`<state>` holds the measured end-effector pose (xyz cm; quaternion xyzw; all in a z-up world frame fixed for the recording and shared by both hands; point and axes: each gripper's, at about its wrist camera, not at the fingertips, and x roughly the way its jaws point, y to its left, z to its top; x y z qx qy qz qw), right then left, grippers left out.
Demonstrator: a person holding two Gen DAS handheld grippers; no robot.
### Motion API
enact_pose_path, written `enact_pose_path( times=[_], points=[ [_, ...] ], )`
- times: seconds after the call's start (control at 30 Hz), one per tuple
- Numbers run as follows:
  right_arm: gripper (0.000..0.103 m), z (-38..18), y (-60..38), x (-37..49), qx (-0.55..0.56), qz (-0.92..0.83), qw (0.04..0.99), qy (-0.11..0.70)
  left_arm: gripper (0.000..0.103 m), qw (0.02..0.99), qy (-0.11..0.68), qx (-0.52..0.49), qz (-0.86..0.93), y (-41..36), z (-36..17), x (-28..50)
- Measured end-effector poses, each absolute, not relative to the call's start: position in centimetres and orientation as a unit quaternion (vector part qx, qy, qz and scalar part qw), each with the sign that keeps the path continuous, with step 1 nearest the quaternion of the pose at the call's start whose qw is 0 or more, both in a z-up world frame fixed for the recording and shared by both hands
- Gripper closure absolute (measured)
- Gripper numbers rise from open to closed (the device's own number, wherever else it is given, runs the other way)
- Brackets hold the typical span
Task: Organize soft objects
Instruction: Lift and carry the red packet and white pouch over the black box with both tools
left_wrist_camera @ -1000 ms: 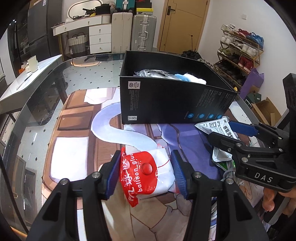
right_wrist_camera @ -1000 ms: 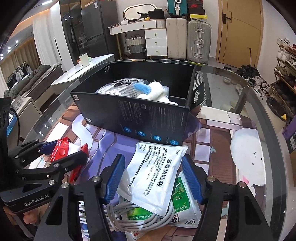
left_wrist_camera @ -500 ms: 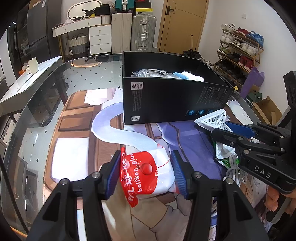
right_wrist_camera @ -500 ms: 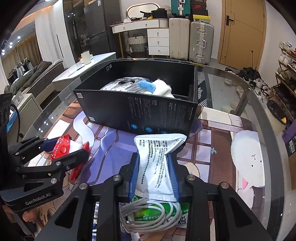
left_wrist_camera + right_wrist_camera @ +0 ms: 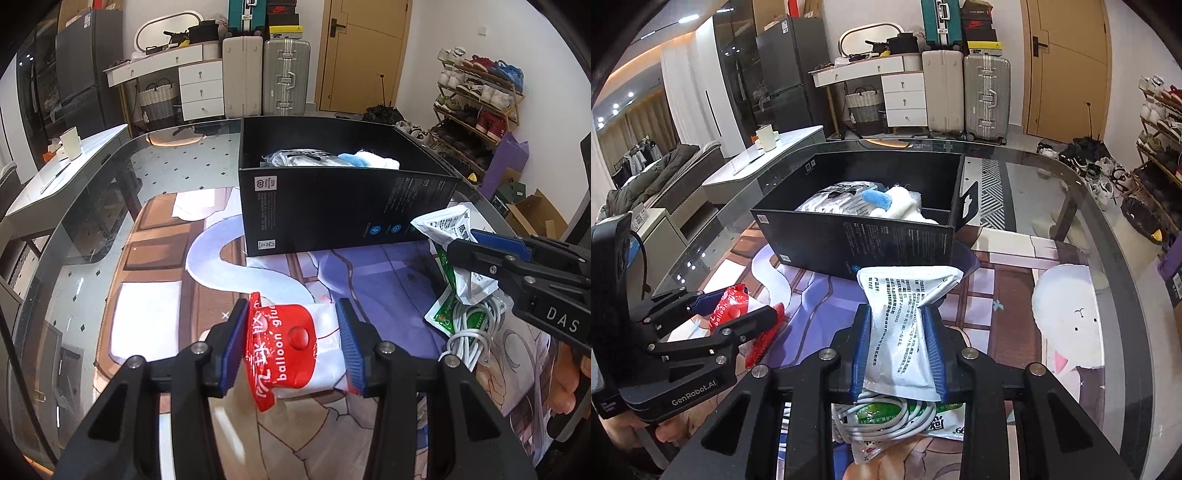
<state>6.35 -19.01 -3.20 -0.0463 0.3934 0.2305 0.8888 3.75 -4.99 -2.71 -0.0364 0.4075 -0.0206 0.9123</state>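
The left gripper [image 5: 291, 341] sits at the left of the printed table mat [image 5: 147, 258], low over it. Its blue-padded jaws are closing on the red-and-white plastic pouch marked "balloon glue" [image 5: 291, 343]; both pads already touch the pouch sides. The pouch lies between the jaws, its red tail hanging below them, and it rests on or just above the mat; which cannot be told.

At centre stands the black rectangular cardboard box [image 5: 332, 210], open at the top, on the glass table [image 5: 1108, 206]. It contains a clear plastic-wrapped white bundle with black print [image 5: 834, 199], a blue-and-white soft cloth item [image 5: 882, 201] beside it, and more white soft material towards the right wall. The box side flap [image 5: 967, 201] stands up at its right corner.

To the right, the right gripper [image 5: 897, 347] is clamped narrowly on the white printed foil sachet [image 5: 905, 314]. The sachet is pinched into a waist between the pads, its upper end fanning out just before the box front wall.

Beneath the right gripper, a coiled white cable [image 5: 882, 417] lies on a green-and-white printed sachet [image 5: 923, 417] on the mat.
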Motion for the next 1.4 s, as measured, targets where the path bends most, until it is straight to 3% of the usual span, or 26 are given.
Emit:
enact_pose_path(
  times=[0.37,1.4],
  points=[
    [0.074,-2.1,-18.8,5.5,-0.041,0.237,0.893,0.38,0.063,0.913,0.405,-0.047,-0.026,-4.9,-2.4,3.7],
    [0.074,2.4,-18.3,5.9,-0.024,0.248,0.904,0.347,0.064,0.93,0.362,-0.048,-0.025,-4.3,2.9,3.4]
  ],
)
